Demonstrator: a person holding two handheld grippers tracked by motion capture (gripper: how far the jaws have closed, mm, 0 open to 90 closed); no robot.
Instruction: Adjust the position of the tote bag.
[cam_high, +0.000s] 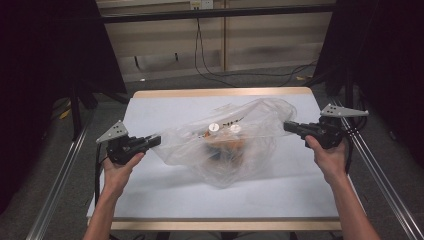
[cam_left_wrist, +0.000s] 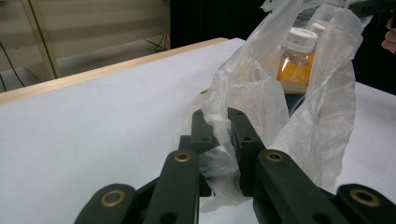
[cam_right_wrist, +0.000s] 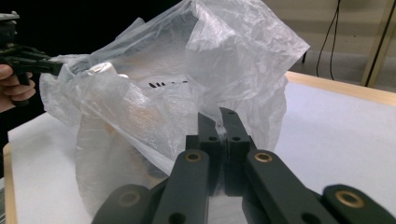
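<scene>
The left gripper (cam_left_wrist: 223, 140) pinches a bunched edge of the clear plastic bag (cam_high: 235, 140); the right gripper (cam_right_wrist: 223, 135) is clamped on the opposite edge. The bag hangs between them over the white table (cam_high: 165, 195), holding 2 white-capped jars (cam_left_wrist: 295, 58) of orange stuff. The thin film could slip or tear under the jars' weight, dropping them sideways.

Left tool (cam_high: 156, 141) and right tool (cam_high: 288, 126) face inward at opposite sides, jaws clamped. Both forearms extend from near edge, hands wrapped around grips.
</scene>
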